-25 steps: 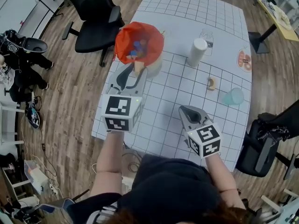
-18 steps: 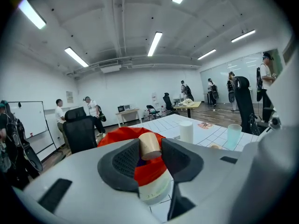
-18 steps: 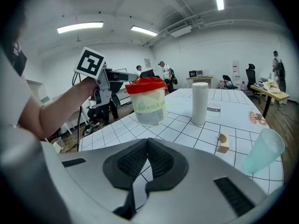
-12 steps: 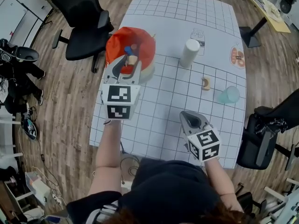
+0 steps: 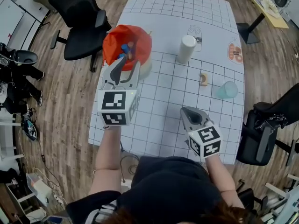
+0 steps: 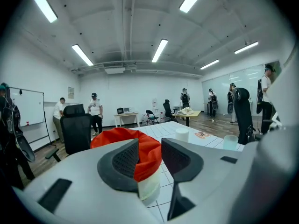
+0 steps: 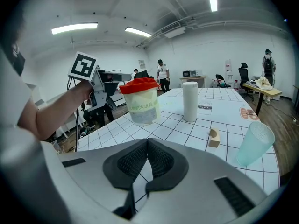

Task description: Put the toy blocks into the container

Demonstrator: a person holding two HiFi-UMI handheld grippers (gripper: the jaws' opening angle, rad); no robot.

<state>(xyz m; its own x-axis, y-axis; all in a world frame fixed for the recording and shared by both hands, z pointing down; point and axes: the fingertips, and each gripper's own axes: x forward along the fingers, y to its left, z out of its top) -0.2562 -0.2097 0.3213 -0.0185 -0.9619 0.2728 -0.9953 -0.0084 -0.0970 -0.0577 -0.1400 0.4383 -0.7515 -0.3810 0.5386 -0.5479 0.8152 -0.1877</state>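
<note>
Currently the container (image 5: 112, 43), a pale tub lined with a red bag, stands at the left edge of the tabletop (image 5: 187, 13). Toy blocks (image 5: 125, 49) lie inside it, a blue one plainest in the head view.

Left gripper (image 5: 126, 66): held on the near side of the container, tips up at its rim; contact cannot be told. In the left gripper view the jaws of the gripper (image 6: 149, 148) stand spread, with nothing between the pads. The red rim of the container (image 6: 112, 136) shows through the gap, beyond them.

Right gripper (image 5: 190, 112): low over the near right part of the tabletop, well apart from the container. In its own view the jaws of the gripper (image 7: 147, 146) are pressed together with nothing between them, only grid lines beneath.

One wooden block (image 5: 203, 79) with an arched cut-out lies loose on the tabletop toward the right edge, near a teal cup (image 5: 227, 90). The right gripper view shows the same block (image 7: 214, 137) just left of the cup (image 7: 253, 143).

A white cylinder (image 5: 186, 49) stands upright mid-table, between the container and the right edge, and it also appears in the right gripper view (image 7: 189, 101), right of the container (image 7: 142, 106).

A black office chair (image 5: 79, 13) stands on the floor beside the table's left edge.
</note>
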